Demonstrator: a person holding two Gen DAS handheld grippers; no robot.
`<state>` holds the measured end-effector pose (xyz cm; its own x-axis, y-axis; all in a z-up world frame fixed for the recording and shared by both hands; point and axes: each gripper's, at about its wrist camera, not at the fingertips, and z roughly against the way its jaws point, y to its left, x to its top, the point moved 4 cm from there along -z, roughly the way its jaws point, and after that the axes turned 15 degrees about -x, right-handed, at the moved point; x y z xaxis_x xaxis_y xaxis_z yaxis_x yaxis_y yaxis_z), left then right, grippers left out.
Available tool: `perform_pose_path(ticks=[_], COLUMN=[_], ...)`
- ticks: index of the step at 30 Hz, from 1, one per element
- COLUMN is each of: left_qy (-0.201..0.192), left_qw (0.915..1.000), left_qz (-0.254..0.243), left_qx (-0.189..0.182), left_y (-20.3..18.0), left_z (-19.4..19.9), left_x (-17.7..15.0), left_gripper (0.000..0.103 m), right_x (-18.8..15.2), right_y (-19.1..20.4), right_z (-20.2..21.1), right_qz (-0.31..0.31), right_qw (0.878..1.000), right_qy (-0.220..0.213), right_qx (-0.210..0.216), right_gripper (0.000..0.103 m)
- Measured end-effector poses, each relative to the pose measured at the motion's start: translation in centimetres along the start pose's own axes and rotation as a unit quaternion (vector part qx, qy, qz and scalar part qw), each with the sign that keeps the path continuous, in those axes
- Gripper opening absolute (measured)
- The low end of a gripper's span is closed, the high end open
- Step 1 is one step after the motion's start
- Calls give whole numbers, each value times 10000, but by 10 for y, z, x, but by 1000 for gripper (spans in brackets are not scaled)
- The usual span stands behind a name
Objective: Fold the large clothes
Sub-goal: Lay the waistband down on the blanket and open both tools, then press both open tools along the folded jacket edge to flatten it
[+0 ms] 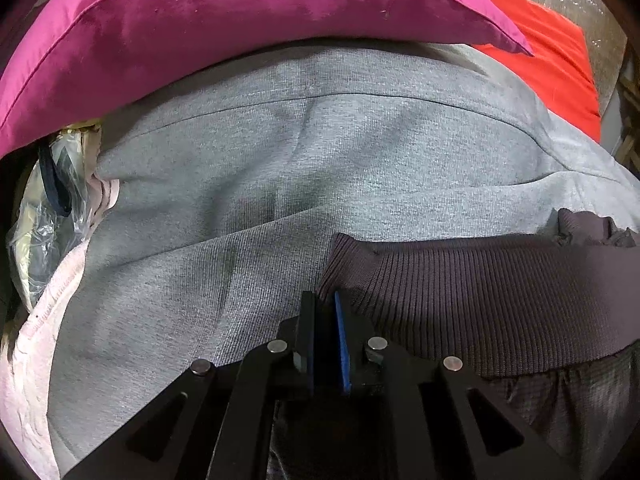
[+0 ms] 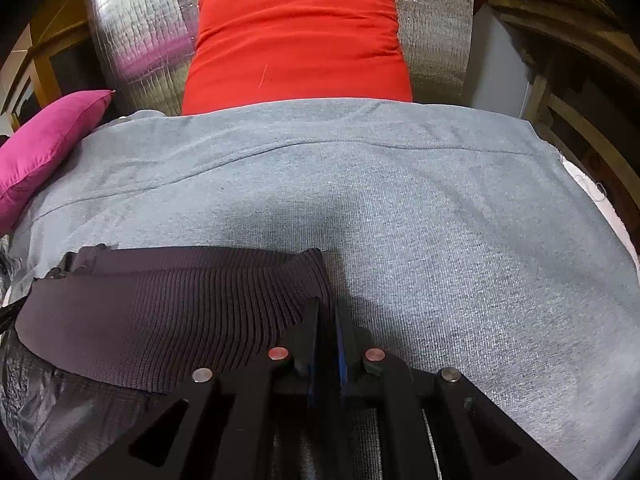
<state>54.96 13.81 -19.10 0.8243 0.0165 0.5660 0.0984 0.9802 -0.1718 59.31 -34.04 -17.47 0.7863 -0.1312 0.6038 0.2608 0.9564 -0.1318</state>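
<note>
left gripper (image 1: 326, 300) pinching ribbed hem (image 1: 480, 296) | right gripper (image 2: 328, 308) pinching it too | no writing

Each wrist camera sat close above the grey fabric (image 1: 280, 184), facing forward along its own fingers. Both views shared the ribbed dark band (image 1: 480, 300) (right of the left gripper (image 1: 325, 300), left of the right gripper (image 2: 329, 308)) and both cushions beyond.

Dim, soft shadows, fisheye-warped edges
</note>
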Motion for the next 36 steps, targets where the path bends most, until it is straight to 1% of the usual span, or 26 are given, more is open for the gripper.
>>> perform_pose_path(ticks=[4, 5, 6, 7, 8, 9, 10, 11, 12, 13, 14, 16, 17, 19, 20, 22, 23, 24, 26, 27, 28, 30, 31, 33, 34, 36], left_qy=[12, 26, 54, 67, 81, 108, 116, 92, 36, -29, -73, -162, -249, -491, -589, -758, -819, -837, -818, -801, -794, -705, -651, -497, -422, -469], left_qw=[10000, 10000, 9999, 9998, 9996, 9989, 9984, 9984, 9987, 9987, 9986, 9982, 9981, 9973, 9970, 9966, 9965, 9965, 9965, 9964, 9962, 9965, 9965, 9962, 9962, 9970], left_qz=[-3, -31, -43, -38, -13, 52, 139, 228, 309, 387, 409, 337, 256, 140, 110, 95, 60, 3, -154, -260, -335, -445, -529, -677, -710, -575], left_qx=[-3, 23, 112, 176, 288, 452, 542, 514, 400, 327, 342, 460, 501, 530, 485, 322, 160, 36, -94, -134, -124, -91, -30, 231, 261, 239], left_y=[3, 3, 4, 5, 6, 9, 13, 16, 19, 22, 23, 22, 20, 13, 10, -9, -24, -35, -55, -69, -82, -104, -113, -120, -120, -116], left_z=[1, 0, -2, -1, 1, 4, 8, 13, 21, 32, 41, 62, 77, 107, 120, 148, 160, 166, 165, 163, 160, 150, 145, 126, 115, 102], left_x=[1, 2, 5, 6, 8, 9, 10, 10, 10, 9, 9, 6, 4, -2, -3, -13, -23, -31, -49, -60, -71, -90, -97, -111, -117, -125], left_gripper=[13, 17, 20, 31, 49, 60, 80, 88, 88, 88, 88, 88, 88, 88, 88, 88, 88, 88, 88, 88, 88, 88, 88, 88, 90, 93], right_x=[0, 0, 1, 1, 3, 6, 7, 8, 7, 7, 8, 9, 8, 5, 1, -12, -22, -32, -57, -74, -85, -106, -118, -135, -143, -150], right_y=[-3, -3, -2, -3, -5, -7, -9, -14, -22, -26, -34, -46, -52, -56, -53, -35, -24, -12, 20, 41, 53, 75, 84, 86, 82, 68], right_z=[0, 0, 1, 1, 1, 3, 5, 9, 16, 22, 36, 56, 73, 100, 118, 154, 168, 180, 198, 205, 207, 203, 193, 173, 160, 144], right_qz=[-72, -72, -49, -43, -61, -85, -110, -170, -247, -286, -311, -382, -455, -477, -435, -255, -139, -4, 345, 591, 762, 1070, 1206, 1335, 1264, 839], right_qw=[9999, 9999, 9999, 9999, 9996, 9991, 9987, 9984, 9985, 9987, 9992, 9991, 9987, 9985, 9984, 9975, 9968, 9959, 9937, 9922, 9912, 9889, 9880, 9869, 9885, 9944], right_qy=[22, 27, 43, 75, 157, 272, 352, 460, 483, 410, 237, 89, -35, -248, -364, -577, -667, -745, -823, -877, -930, -1015, -958, -767, -633, -470], right_qx=[73, 75, 104, 138, 221, 324, 358, 294, 65, -61, -121, -181, -218, -116, 19, 311, 427, 523, 682, 666, 561, 155, -115, -472, -540, -446], right_gripper=[8, 9, 12, 12, 13, 20, 27, 56, 92, 98, 98, 98, 98, 98, 98, 98, 98, 98, 98, 98, 98, 98, 98, 97, 97, 102])
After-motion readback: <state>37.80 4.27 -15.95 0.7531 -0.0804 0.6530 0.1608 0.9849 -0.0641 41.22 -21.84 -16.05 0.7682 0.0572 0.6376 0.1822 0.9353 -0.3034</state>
